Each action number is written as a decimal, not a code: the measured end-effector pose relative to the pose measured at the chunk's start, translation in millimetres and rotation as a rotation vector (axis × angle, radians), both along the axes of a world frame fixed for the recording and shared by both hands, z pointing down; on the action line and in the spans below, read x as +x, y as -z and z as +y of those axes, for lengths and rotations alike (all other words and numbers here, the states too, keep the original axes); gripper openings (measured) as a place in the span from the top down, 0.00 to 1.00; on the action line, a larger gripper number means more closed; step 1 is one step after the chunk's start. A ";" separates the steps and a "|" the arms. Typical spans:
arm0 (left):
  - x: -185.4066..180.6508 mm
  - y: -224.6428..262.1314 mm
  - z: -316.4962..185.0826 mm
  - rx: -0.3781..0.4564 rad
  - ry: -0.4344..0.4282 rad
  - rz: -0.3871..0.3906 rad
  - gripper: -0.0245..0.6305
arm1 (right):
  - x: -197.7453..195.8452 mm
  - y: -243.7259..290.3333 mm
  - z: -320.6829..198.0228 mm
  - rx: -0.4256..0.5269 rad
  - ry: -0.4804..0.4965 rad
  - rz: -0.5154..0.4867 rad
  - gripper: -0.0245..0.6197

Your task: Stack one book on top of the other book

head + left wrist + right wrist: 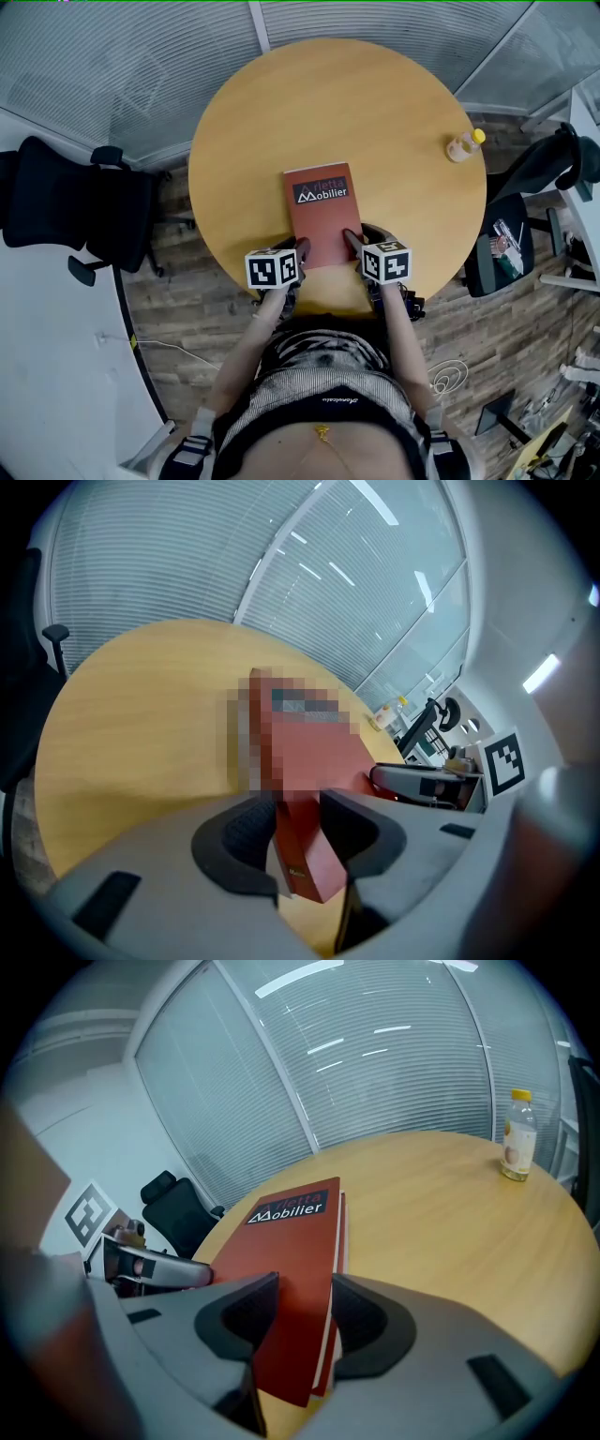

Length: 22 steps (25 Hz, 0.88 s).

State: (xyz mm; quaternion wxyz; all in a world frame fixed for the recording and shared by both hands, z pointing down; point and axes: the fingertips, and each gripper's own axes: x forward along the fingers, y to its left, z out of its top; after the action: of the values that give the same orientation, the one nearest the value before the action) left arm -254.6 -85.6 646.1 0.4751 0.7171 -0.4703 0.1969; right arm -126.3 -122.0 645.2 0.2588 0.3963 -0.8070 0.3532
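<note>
Pale wood makes up the round surface, which stands on a plank floor in a room walled with glass and slatted blinds. One black office chair stands to the left and another to the right. Near the person's edge of the surface lies a stack of books, red, with "Mobilier" on the top cover. From the head view it reads as a single cover. The right gripper view shows the edges of two books, one lying on the other. The left gripper view shows the stack's thick near corner, but no title can be read there. Two tongs hold its near corners. The left tongs have both pads against their corner, and the right tongs pinch both books at theirs. Each gripper view also catches the other tongs across the stack. One bottle with a yellow cap stands upright, well apart, near the surface's far right rim.
</note>
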 end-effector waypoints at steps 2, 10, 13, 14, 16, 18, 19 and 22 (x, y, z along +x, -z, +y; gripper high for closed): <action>-4.4 2.4 -0.9 0.029 -0.007 -0.038 0.74 | 1.0 3.4 0.2 0.032 0.017 0.041 0.69; -8.8 44.2 -2.3 0.178 -0.031 -0.104 0.74 | 15.0 40.2 10.1 0.170 0.013 0.088 0.69; -0.7 58.1 -0.6 0.213 -0.041 -0.089 0.74 | 19.3 53.2 13.7 0.209 0.012 0.086 0.70; 3.0 61.9 0.6 0.221 -0.046 -0.078 0.74 | 20.0 56.6 15.3 0.218 0.016 0.085 0.70; 10.6 68.5 5.0 0.234 -0.060 -0.058 0.76 | 19.4 62.9 20.1 0.231 0.027 0.072 0.70; 18.8 73.7 10.9 0.242 -0.079 -0.045 0.80 | 18.0 68.1 26.4 0.239 0.040 0.062 0.70; 23.0 75.5 14.1 0.246 -0.090 -0.039 0.83 | 17.4 70.0 30.1 0.243 0.046 0.063 0.73; 35.9 79.9 22.9 0.258 -0.115 -0.008 0.91 | 15.6 71.9 42.9 0.248 0.070 0.086 0.87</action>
State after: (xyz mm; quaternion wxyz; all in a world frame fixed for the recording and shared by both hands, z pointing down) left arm -218.7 -62.7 566.2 0.3648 0.7974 -0.4517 0.1645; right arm -110.7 -79.1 573.2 0.2541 0.4116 -0.8461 0.2241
